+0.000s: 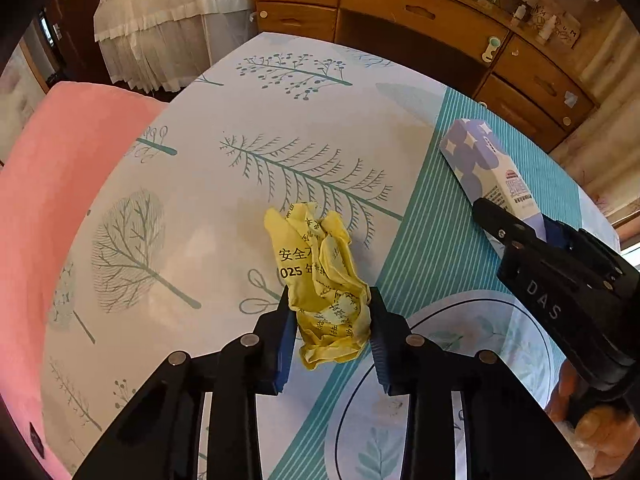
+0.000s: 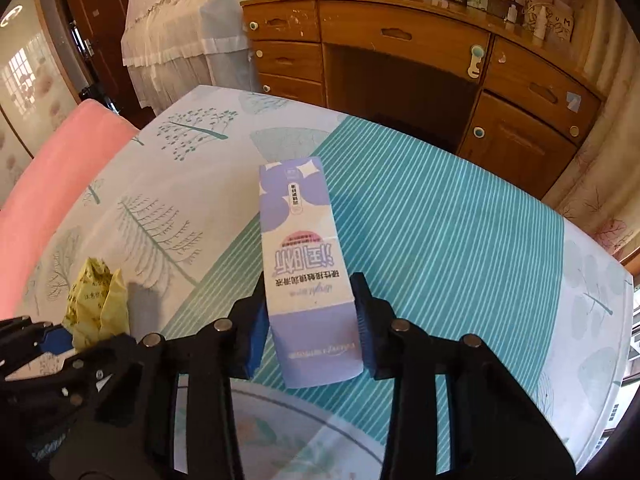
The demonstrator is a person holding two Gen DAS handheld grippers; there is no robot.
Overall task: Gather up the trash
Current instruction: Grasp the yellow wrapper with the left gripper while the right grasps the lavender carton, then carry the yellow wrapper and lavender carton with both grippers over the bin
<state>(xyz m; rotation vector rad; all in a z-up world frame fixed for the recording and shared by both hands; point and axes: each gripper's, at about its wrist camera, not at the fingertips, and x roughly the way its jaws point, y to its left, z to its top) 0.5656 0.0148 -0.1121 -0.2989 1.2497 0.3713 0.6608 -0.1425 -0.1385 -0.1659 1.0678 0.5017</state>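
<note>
Both grippers pinch trash on the tablecloth (image 1: 192,184) — left gripper (image 1: 330,322) the yellow wrapper (image 1: 320,280), right gripper (image 2: 310,322) seemingly the purple carton (image 2: 306,264) beside it — neither lifted, no bin visible.

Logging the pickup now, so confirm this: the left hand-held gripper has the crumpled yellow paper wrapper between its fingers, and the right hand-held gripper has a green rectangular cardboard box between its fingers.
The box colour is wrong. The right wrist view shows the right hand-held gripper around a lilac-and-white rectangular cardboard box, not a green one. The left hand-held gripper does have the crumpled yellow paper wrapper.
</note>
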